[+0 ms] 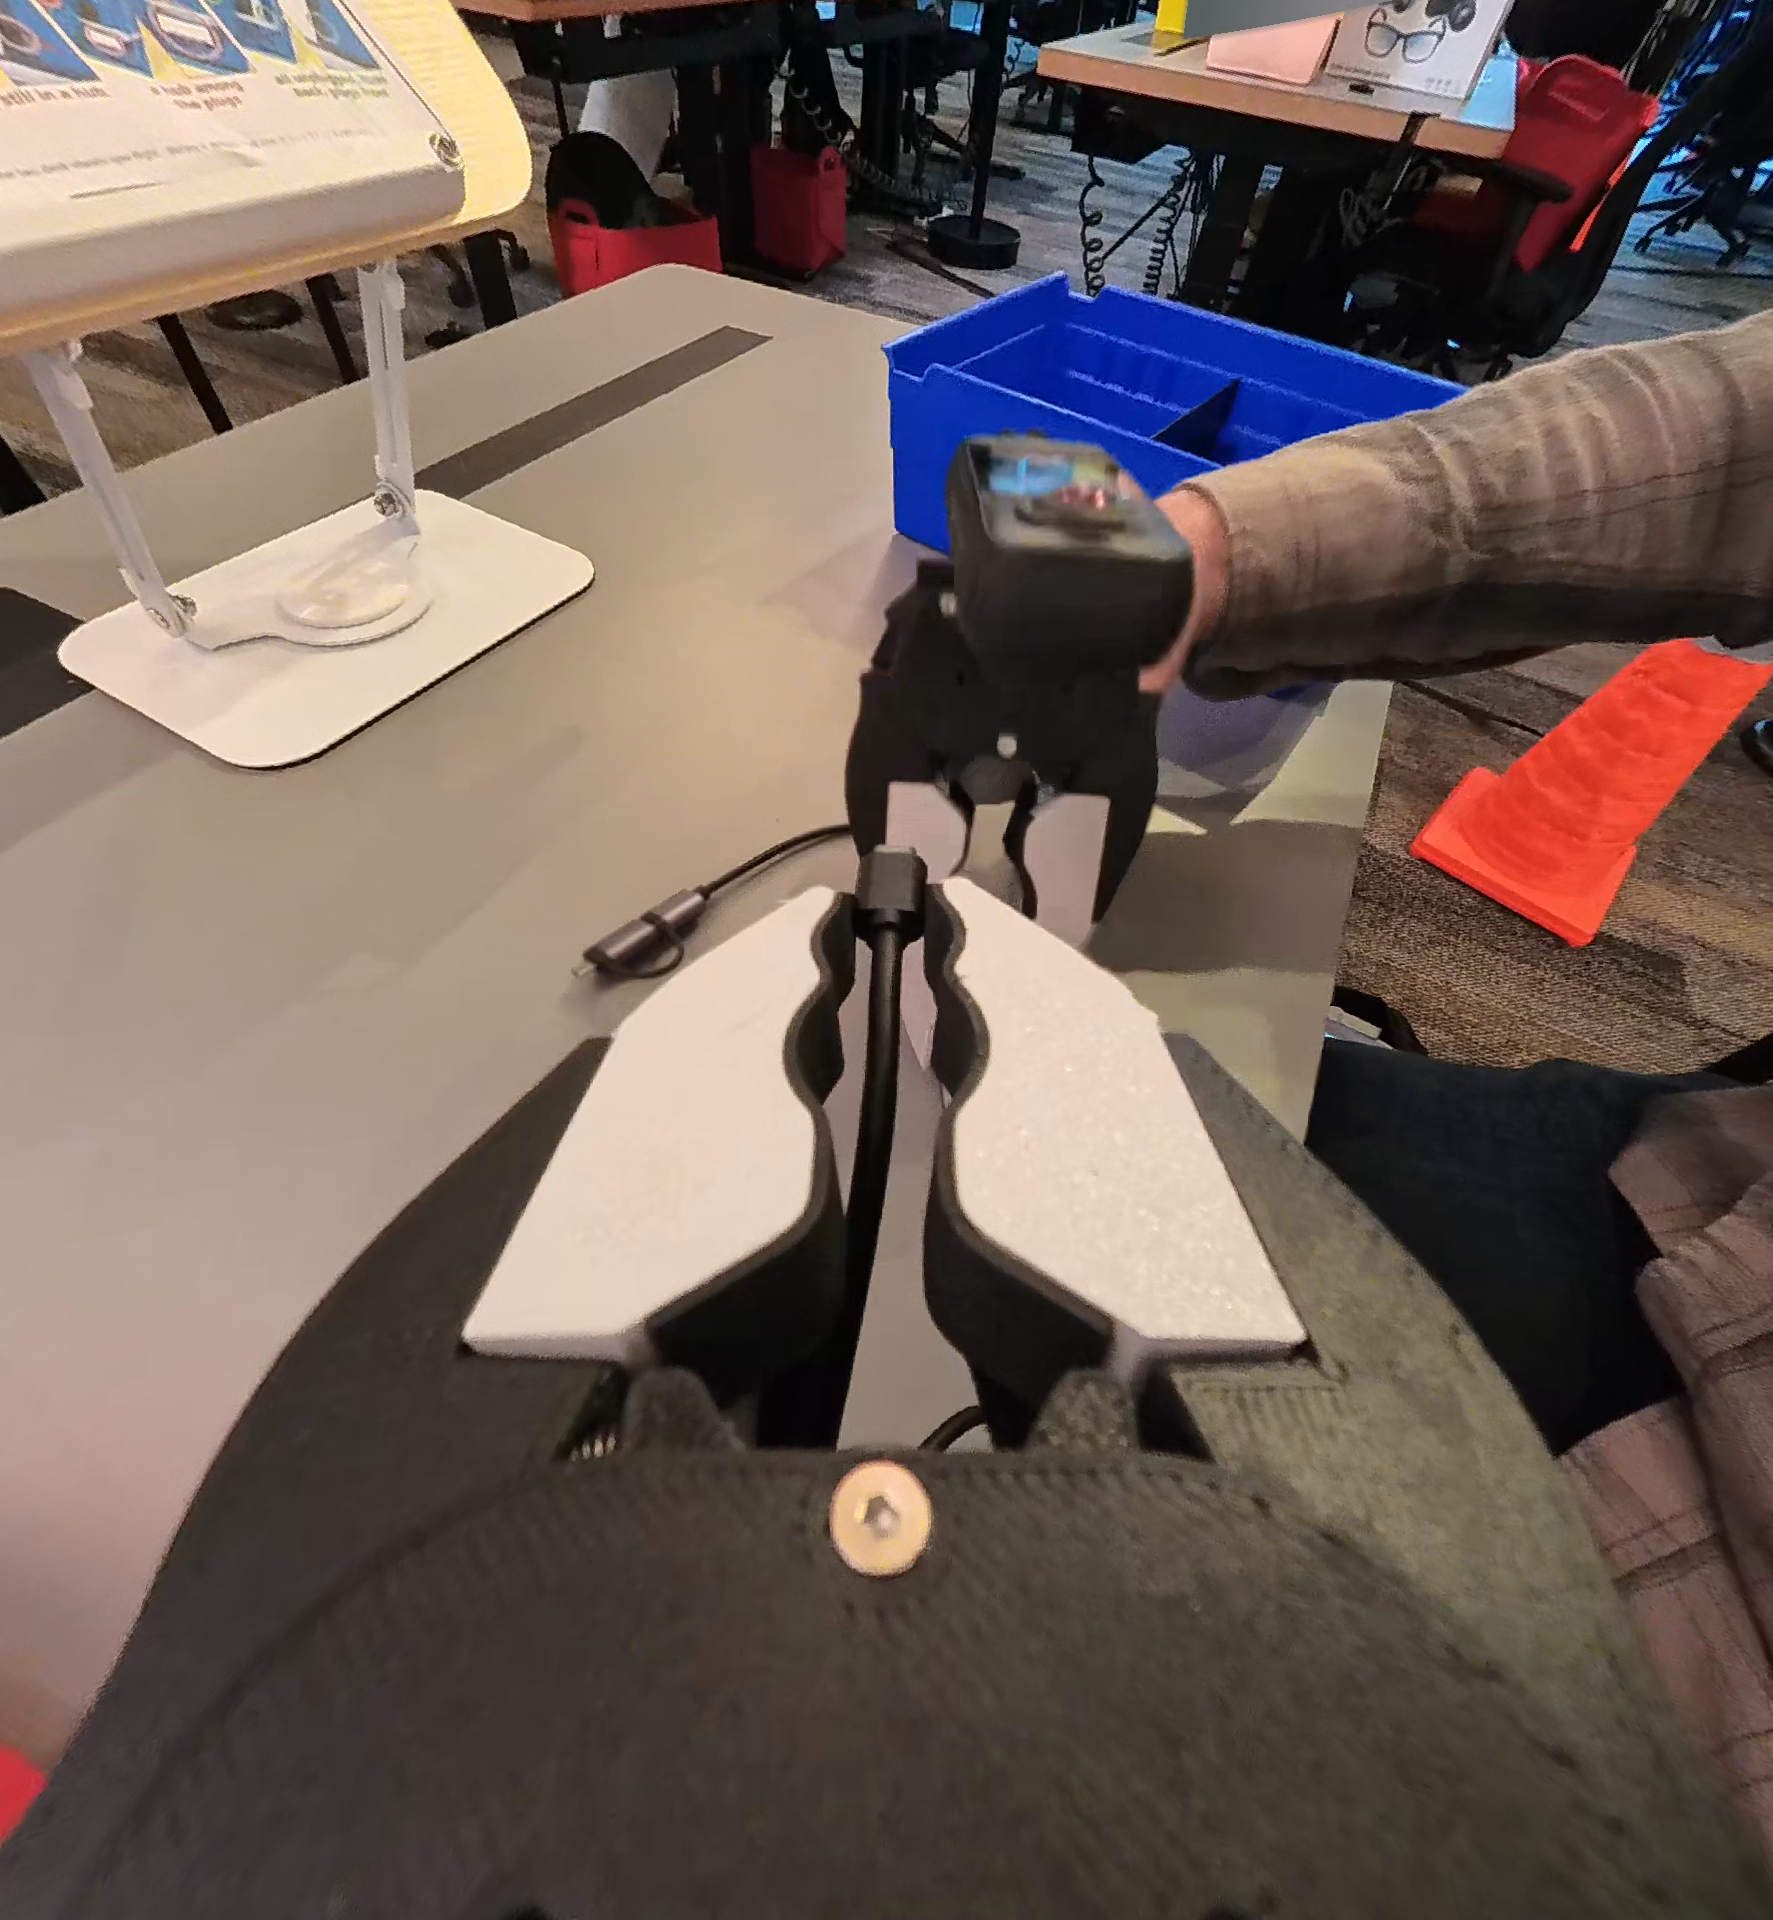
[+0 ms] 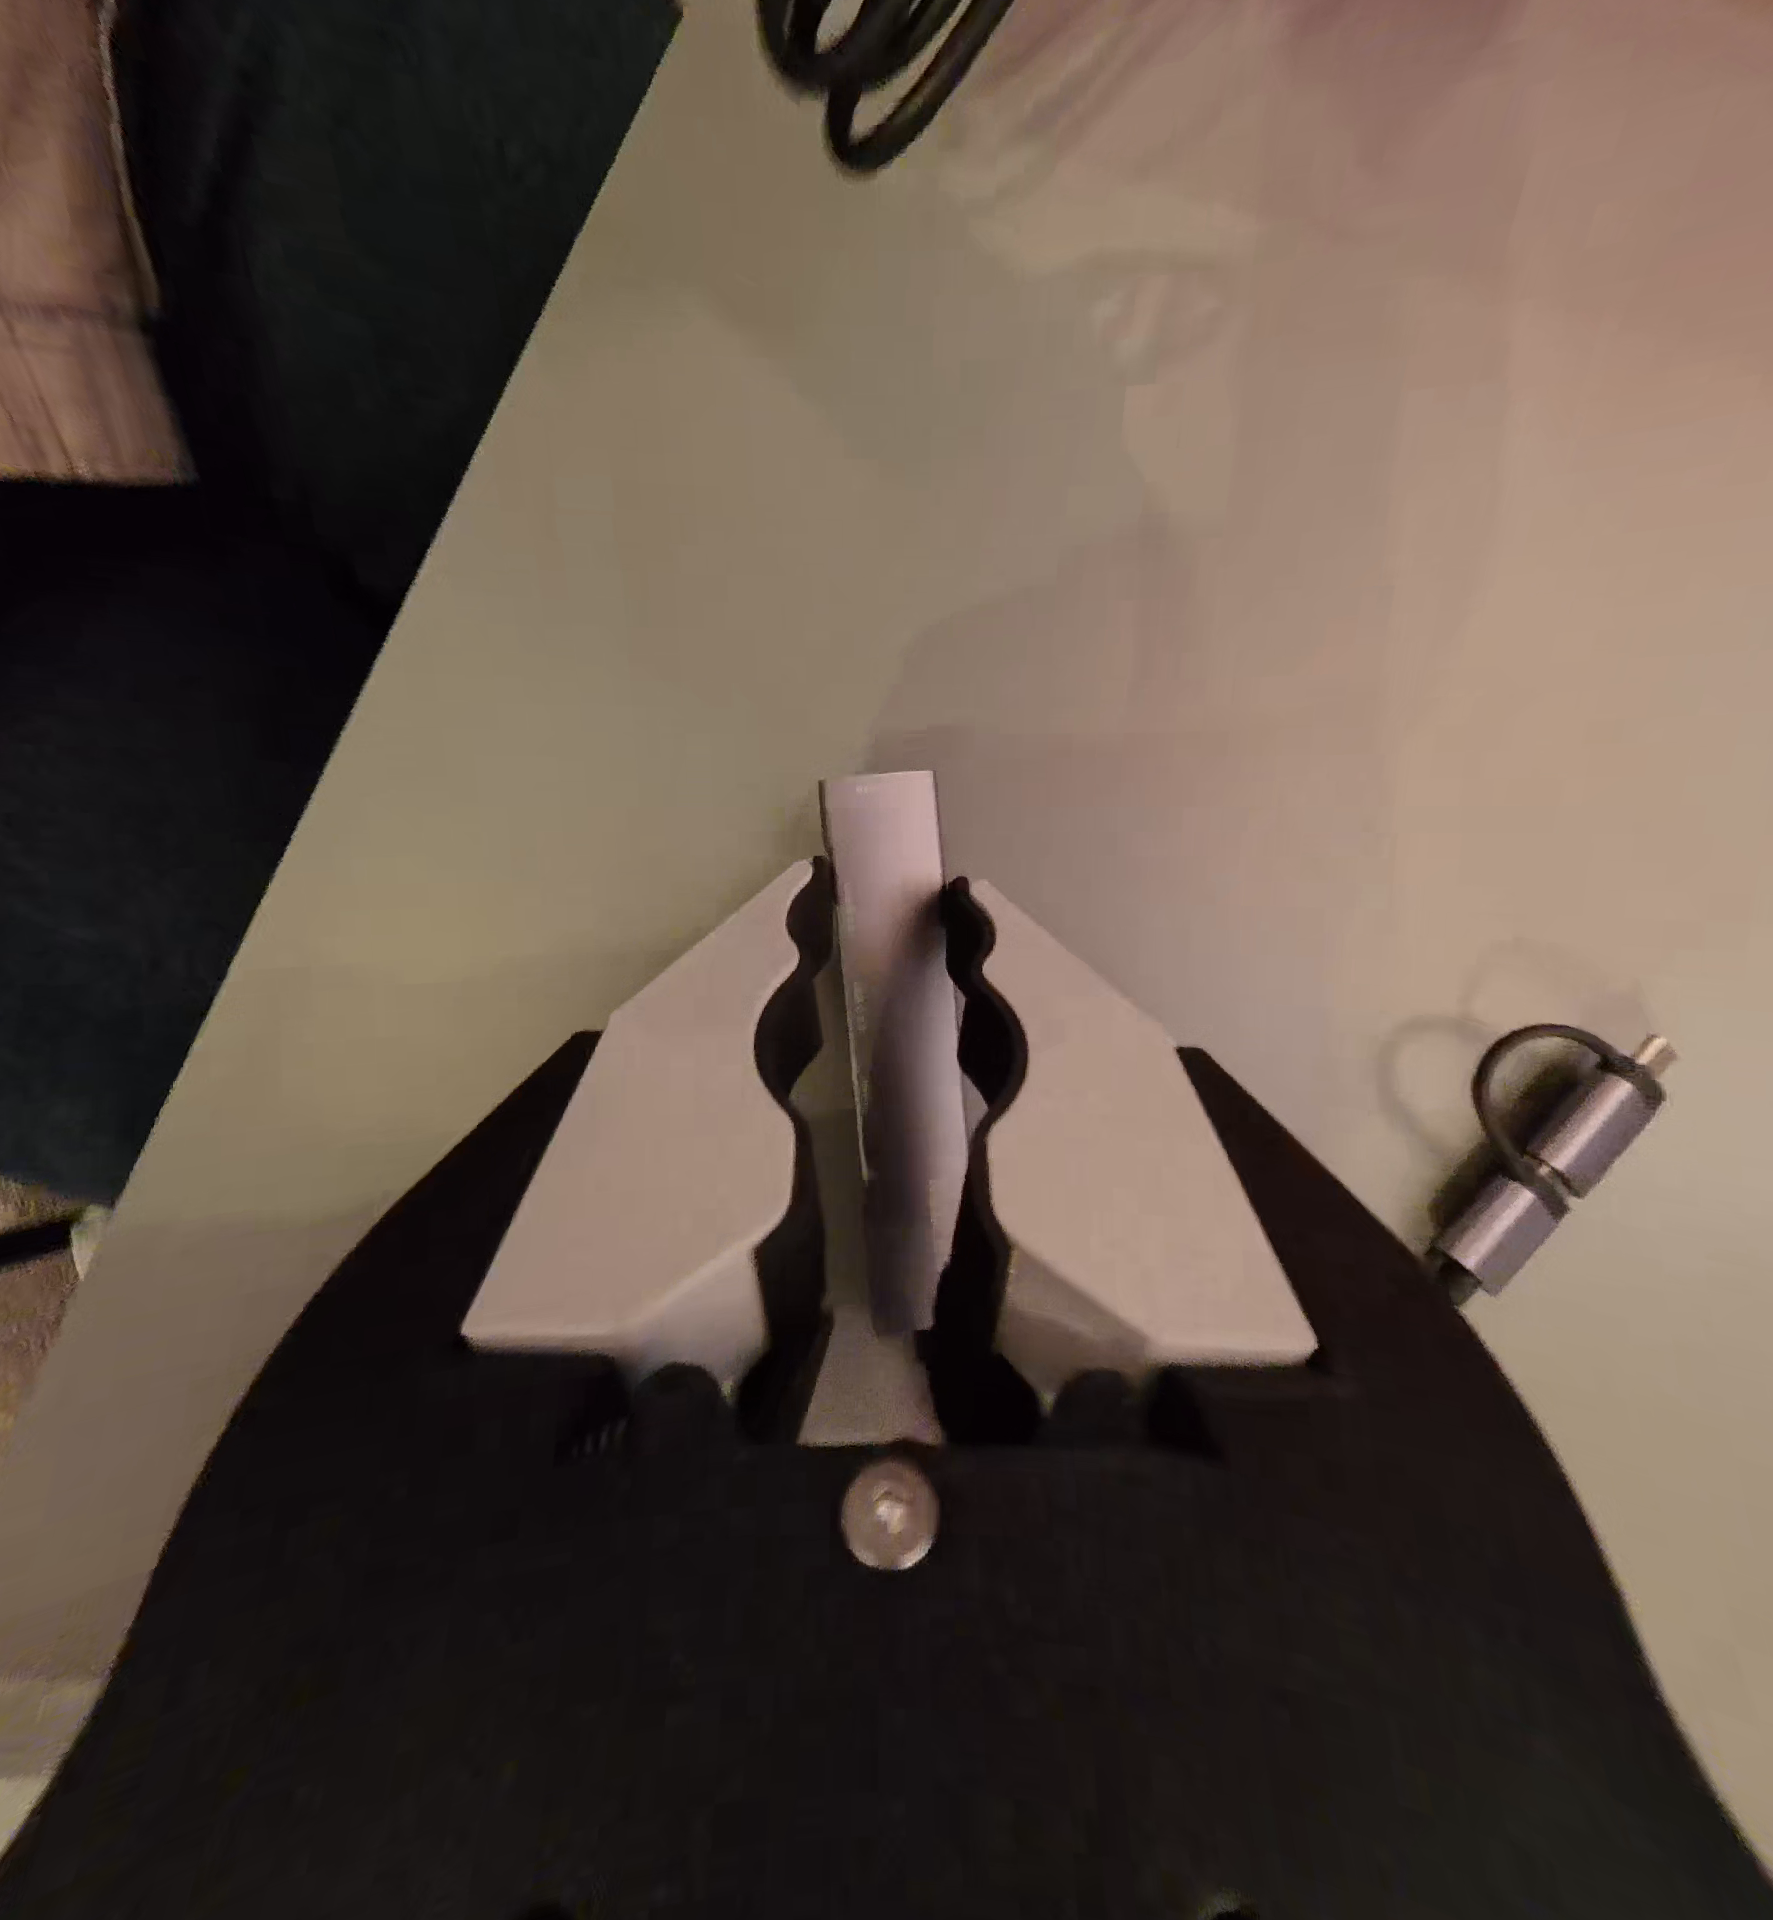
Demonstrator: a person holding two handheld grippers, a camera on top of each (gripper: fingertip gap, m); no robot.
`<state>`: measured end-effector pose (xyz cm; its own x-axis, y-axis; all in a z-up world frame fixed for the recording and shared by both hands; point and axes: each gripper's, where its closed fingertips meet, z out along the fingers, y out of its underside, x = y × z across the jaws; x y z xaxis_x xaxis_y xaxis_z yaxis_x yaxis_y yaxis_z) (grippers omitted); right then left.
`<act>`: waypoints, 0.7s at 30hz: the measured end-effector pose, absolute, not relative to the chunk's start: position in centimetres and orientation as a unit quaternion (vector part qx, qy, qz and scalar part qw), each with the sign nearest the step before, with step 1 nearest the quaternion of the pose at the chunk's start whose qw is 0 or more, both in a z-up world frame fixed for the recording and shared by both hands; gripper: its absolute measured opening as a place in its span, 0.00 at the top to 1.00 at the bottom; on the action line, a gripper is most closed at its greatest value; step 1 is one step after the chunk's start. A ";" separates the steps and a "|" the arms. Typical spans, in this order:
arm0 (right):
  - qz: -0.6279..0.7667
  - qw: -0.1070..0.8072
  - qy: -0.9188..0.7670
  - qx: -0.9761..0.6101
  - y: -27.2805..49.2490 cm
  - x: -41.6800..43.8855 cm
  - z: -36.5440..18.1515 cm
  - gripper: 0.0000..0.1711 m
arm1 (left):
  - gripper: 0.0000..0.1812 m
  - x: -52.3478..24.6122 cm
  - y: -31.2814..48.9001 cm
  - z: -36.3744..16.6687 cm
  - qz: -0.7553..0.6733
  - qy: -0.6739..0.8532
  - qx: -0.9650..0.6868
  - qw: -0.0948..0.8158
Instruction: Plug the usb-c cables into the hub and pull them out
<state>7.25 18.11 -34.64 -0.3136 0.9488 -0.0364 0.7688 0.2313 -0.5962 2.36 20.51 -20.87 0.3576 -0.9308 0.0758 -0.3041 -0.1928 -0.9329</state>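
Left gripper [image 1: 890,904] clamped on black USB-C cable plug [image 1: 890,881]; right gripper [image 2: 887,883] clamped on grey hub [image 2: 892,997], plug tip just short of it.

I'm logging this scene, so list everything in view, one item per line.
table: one, grey, under everything.
hub: one, grey slab, clamped in the right tongs.
black cable: one, its plug clamped in the left tongs, pointing at the hub.
grey plug: one, with a tethered adapter, lying on the table beside the hub.
coiled cable: one, black, on the table at the far edge of the right wrist view.
stand: one, white, back left, holding a printed sheet.
bin: one, blue, back right on the table.
cone: one, orange, tipped over on the floor.
sleeve: one, plaid, behind the right tongs.
left tongs: shut on the black cable.
right tongs: shut on the hub.
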 end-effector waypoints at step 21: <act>0.288 0.266 -0.709 -0.586 20.2 6.9 -25.7 0.90 | 0.93 4.0 19.7 -23.1 -0.288 0.502 -0.693 0.429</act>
<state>6.92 20.18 -25.70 -0.1725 0.9842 0.0400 0.6774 0.1480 -0.7206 4.02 19.66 -23.05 0.3299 -0.9435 -0.0314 -0.4483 -0.1273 -0.8848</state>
